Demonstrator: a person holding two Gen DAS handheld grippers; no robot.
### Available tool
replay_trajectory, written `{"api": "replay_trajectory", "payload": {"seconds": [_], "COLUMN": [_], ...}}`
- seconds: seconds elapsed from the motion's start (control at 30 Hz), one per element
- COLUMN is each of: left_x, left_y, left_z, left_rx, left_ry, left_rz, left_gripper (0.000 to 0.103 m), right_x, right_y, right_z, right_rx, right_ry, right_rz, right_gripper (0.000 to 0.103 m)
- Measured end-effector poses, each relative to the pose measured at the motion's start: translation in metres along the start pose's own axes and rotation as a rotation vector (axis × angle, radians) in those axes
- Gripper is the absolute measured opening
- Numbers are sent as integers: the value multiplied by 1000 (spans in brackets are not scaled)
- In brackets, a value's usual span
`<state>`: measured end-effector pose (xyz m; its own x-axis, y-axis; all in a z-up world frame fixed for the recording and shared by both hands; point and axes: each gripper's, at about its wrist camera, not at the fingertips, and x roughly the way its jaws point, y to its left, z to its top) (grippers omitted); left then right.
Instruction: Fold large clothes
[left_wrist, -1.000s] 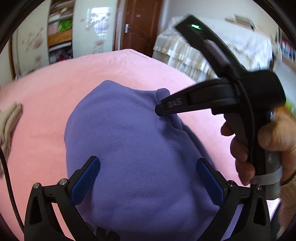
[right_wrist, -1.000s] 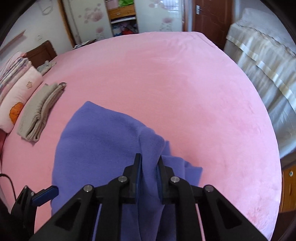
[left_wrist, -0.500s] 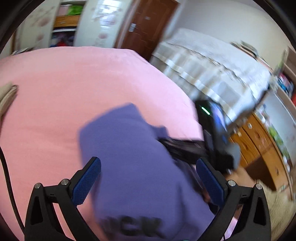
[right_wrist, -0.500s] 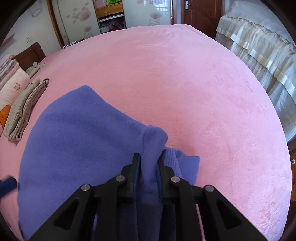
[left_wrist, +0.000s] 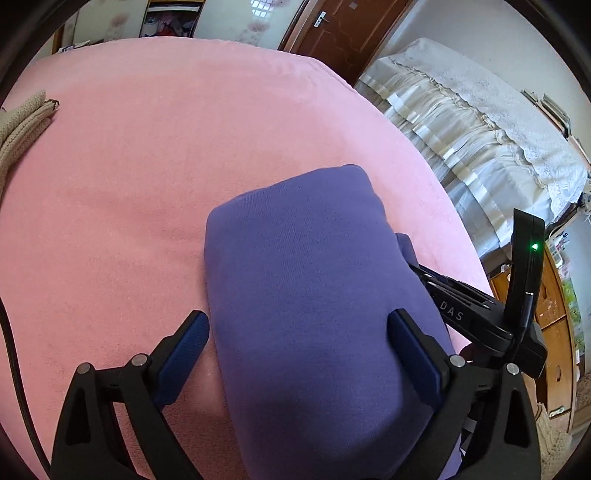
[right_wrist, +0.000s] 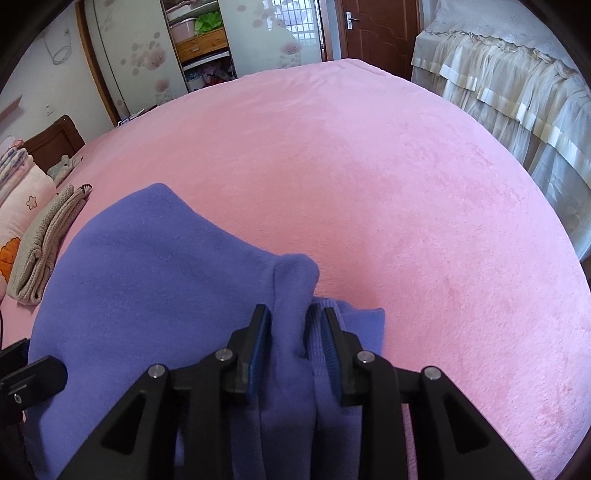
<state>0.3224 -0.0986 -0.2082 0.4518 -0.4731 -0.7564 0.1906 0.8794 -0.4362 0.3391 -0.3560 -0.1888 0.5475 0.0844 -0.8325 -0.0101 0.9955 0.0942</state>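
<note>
Left wrist view: the purple top (left_wrist: 314, 314) fills the lower centre of the frame, lying folded into a thick pad on the pink bed (left_wrist: 147, 166). The left tongs (left_wrist: 299, 354) stand wide open around it, one blue pad at each flank, gripping nothing. The cloth looks like soft, fleecy knit, fairly bulky: I judge it will sag and slump if lifted from one spot, so it wants hold at a doubled edge or corner. At the right edge the right tongs (left_wrist: 417, 266) reach in under the fabric; their tips are hidden by it. A beige knit (left_wrist: 22, 125) is cut off at the upper left.

Right wrist view: the right tongs (right_wrist: 295, 332) are nearly closed, pinching a bunched ridge of the purple top (right_wrist: 147, 288) near a ribbed cuff or hem, lower centre. Which part of the garment that is, I cannot tell. The near end of the top runs out of the bottom of the frame. The beige knit (right_wrist: 44, 240) lies folded at the left edge, just apart from the top.
</note>
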Motion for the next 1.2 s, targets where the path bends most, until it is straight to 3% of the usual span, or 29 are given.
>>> {"api": "replay_trajectory", "payload": {"seconds": [0.13,0.3,0.5,0.73,0.8,0.9,1.0,1.2], "left_x": [-9,-25,-42,-73,-87,-109,-126,-139], "left_y": [0,7,2,-10,-13,-18,-17,-3], "left_z": [-1,6,10,17,15,8,3,-11], "left_rx": [27,7,15,18,52,142,165,135], "left_ry": [-14,-5,-33,-42,-61,-81,-69,-21], "left_rz": [25,36,70,25,43,67,46,48], "left_gripper": [99,100,101,102,102,102,102,102], "right_x": [-8,-29,-61,-119,-139,-159,-169,-169], "right_y": [6,5,14,33,37,35,25,-6], "right_z": [3,9,15,15,12,7,3,-11], "right_rx": [-21,-16,-39,-100,-123,-149,-143,-86], "right_ry": [-13,-43,-80,-161,-173,-167,-135,-18], "right_rz": [-20,-26,3,47,71,77,83,115], "right_gripper": [30,55,58,67,70,85,94,97]}}
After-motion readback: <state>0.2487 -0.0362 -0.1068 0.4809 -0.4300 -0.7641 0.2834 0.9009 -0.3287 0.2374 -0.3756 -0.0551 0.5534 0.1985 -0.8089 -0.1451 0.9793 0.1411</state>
